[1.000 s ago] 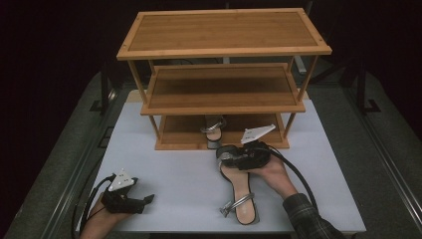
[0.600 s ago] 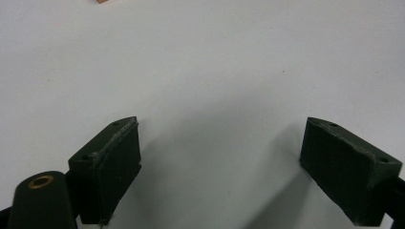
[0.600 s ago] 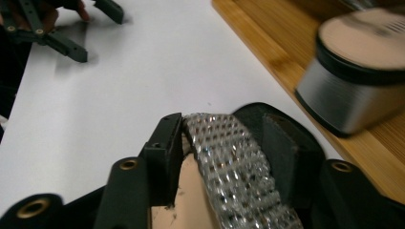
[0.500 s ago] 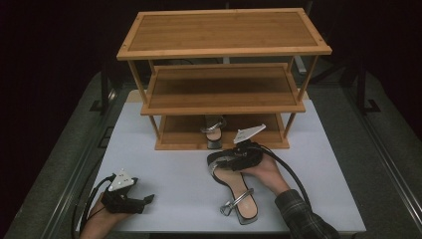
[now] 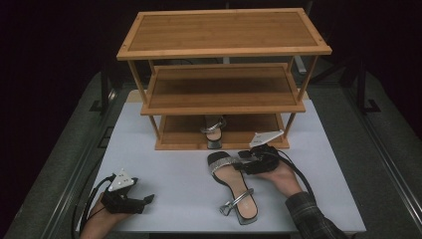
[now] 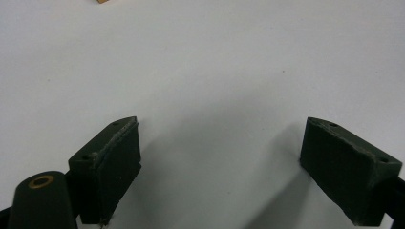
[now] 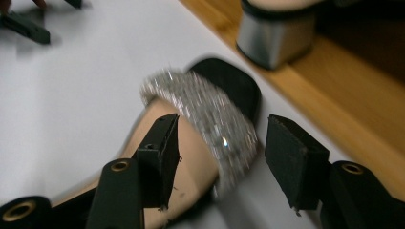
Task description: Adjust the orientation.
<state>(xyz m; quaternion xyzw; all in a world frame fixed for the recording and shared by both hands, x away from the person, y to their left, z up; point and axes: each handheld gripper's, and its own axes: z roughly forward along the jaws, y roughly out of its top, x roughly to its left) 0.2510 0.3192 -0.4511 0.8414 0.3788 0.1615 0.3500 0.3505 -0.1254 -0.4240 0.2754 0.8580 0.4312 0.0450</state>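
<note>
A black sandal with a glittery silver toe strap and a silver ankle buckle lies on the white table, toe toward the rack. My right gripper is at the sandal's right side near the toe. In the right gripper view it is open, one jaw over the insole and the other outside the shoe, with the strap's end between them. A matching sandal stands on the rack's bottom shelf, its silver block heel facing out. My left gripper rests open at the table's front left, nothing between its jaws.
A three-tier wooden shoe rack stands at the back of the white table; its middle and top shelves are bare. The bottom shelf's front edge runs close beside the sandal's toe. Dark floor surrounds the table.
My right gripper has shifted from over the sandal's toe to its right side. The sandal's toe has swung a little to the left. The left gripper has stayed put.
</note>
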